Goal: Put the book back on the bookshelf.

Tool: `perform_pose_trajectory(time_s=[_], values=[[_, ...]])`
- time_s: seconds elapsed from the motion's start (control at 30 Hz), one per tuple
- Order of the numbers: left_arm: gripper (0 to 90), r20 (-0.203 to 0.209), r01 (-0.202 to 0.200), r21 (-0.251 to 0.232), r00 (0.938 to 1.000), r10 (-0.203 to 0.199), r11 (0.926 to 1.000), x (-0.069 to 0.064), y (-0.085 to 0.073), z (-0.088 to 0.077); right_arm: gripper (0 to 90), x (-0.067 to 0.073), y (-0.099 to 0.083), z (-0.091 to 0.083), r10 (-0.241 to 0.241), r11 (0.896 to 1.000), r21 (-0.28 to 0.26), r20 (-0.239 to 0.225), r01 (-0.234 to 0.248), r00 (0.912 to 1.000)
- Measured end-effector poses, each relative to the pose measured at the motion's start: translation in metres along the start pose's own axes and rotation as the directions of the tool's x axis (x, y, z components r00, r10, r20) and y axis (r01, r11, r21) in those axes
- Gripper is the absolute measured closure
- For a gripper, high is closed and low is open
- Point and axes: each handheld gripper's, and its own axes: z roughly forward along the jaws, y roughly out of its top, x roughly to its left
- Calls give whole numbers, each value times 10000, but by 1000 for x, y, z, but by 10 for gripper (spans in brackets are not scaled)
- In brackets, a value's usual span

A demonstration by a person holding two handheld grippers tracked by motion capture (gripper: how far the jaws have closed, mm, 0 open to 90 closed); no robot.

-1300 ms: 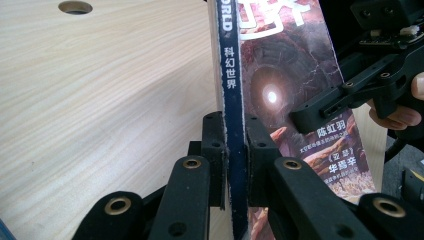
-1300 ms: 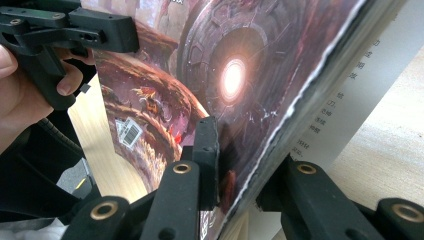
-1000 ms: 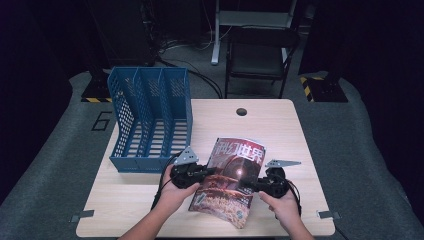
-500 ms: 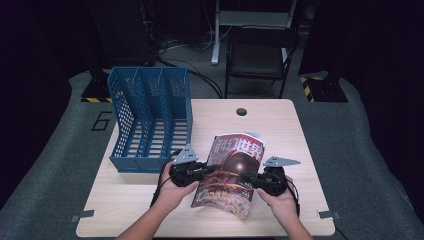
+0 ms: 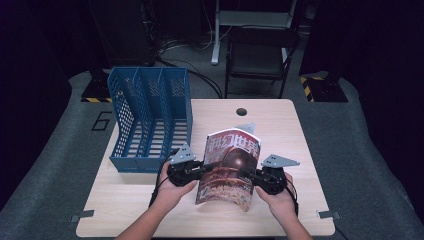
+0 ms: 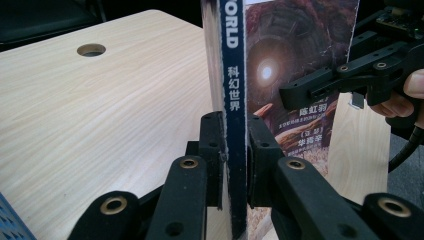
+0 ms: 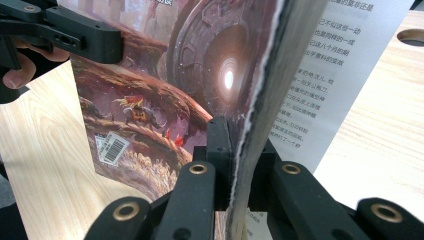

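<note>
Wooden table (image 5: 280, 125), magazine (image 5: 230, 170) upright between left tongs (image 5: 205, 167) and right tongs (image 5: 248, 173), both clamping its edges

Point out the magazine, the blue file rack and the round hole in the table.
magazine (image 5: 231, 167), high view, front cover.
blue file rack (image 5: 150, 164), high view, front wall.
round hole (image 6: 91, 49), left gripper view, its opening.

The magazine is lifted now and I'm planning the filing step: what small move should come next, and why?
Probably swing the magazine left toward the blue file rack. Both the left gripper and the right gripper clamp its opposite edges, it stands nearly upright off the table, and the rack's open slots sit just beside it.
</note>
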Motion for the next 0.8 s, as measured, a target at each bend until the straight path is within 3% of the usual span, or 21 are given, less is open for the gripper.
perform_pose_trajectory(time_s=[0.13, 0.33, 0.8], values=[[815, -235, -149, -34, 9996, 148, 9999, -1, -2, 1, 845, -1, 0, 0, 24, 9999, -141, -107, -25, 9999], [814, -134, -341, -111, 9993, 340, 9994, -3, -3, 0, 841, -3, -1, -1, 78, 9998, -171, -190, -81, 9998], [822, -43, -152, -213, 9999, 151, 9997, -7, -6, -2, 825, -6, 1, -2, 543, 9985, -91, -520, -549, 9972]])
